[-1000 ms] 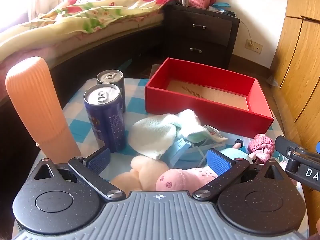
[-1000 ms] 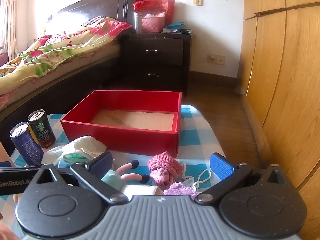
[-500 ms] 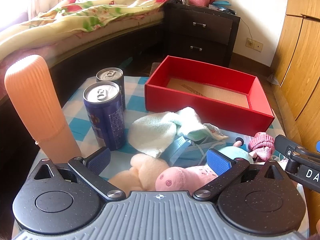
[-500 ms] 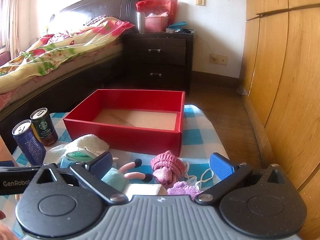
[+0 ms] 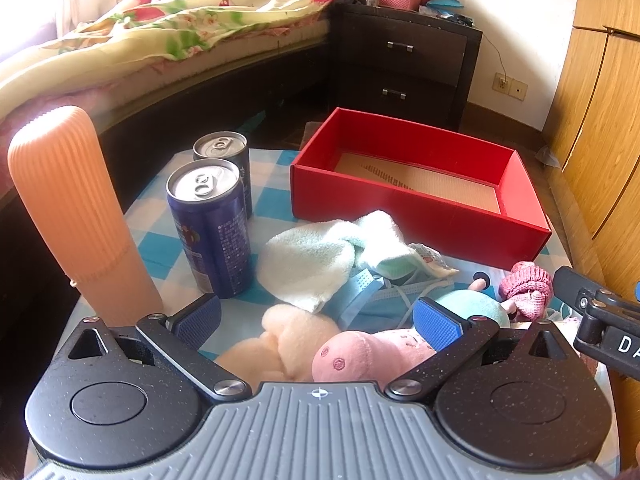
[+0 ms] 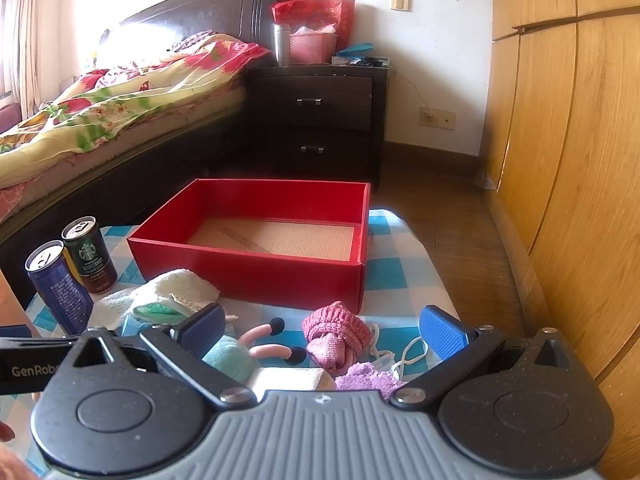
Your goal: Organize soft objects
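An empty red box point(image 5: 416, 204) stands at the far side of the checked table; it also shows in the right wrist view point(image 6: 256, 268). In front of it lie soft things: a white towel point(image 5: 304, 260), a blue face mask point(image 5: 360, 292), a cream plush point(image 5: 292, 340), a pink pig plush point(image 5: 368, 356), a teal plush point(image 5: 472, 304) and a pink knitted sock point(image 6: 336, 336). A purple knit piece point(image 6: 368, 376) lies close to the right gripper. My left gripper point(image 5: 316, 316) is open above the plushes. My right gripper point(image 6: 320, 328) is open above the sock.
A tall orange ribbed bottle point(image 5: 76, 216) and two drink cans point(image 5: 208, 224) point(image 5: 224, 164) stand at the table's left. A bed point(image 5: 160, 40) and dark nightstand point(image 5: 404, 64) lie beyond. A wooden wardrobe point(image 6: 568, 160) runs along the right.
Both grippers have risen and drawn back slightly, so the table things sit a little lower in view. Both stay open. Nothing on the table has moved.
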Motion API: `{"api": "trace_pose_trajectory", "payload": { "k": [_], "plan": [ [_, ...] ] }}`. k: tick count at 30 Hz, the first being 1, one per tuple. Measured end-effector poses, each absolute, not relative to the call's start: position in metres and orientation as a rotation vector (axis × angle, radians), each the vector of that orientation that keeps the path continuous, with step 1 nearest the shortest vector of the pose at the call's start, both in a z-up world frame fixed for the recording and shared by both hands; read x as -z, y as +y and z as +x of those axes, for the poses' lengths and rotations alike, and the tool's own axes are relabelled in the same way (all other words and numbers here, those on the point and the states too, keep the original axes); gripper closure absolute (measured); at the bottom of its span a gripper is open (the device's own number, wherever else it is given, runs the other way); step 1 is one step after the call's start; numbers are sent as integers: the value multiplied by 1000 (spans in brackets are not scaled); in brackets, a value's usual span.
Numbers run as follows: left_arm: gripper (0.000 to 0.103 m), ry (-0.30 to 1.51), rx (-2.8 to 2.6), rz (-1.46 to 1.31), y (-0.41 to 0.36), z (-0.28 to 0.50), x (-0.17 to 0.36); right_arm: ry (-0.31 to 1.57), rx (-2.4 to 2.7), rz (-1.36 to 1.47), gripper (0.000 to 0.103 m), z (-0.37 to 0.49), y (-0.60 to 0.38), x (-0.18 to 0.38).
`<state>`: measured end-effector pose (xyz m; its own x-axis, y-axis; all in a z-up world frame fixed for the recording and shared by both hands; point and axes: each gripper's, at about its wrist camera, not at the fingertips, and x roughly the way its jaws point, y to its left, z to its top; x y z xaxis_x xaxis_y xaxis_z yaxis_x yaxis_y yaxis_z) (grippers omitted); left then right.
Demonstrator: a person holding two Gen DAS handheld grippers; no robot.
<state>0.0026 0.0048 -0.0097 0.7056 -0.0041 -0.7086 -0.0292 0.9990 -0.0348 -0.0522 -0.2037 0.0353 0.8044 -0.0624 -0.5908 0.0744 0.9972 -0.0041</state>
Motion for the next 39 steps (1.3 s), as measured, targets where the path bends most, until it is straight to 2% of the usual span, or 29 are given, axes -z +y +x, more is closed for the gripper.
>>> {"api": "trace_pose_trajectory", "payload": {
  "k": [39],
  "plan": [
    [5, 799, -11, -36, 2, 3, 11, 651, 48, 4, 18, -52, -198, -34]
  ]
}}
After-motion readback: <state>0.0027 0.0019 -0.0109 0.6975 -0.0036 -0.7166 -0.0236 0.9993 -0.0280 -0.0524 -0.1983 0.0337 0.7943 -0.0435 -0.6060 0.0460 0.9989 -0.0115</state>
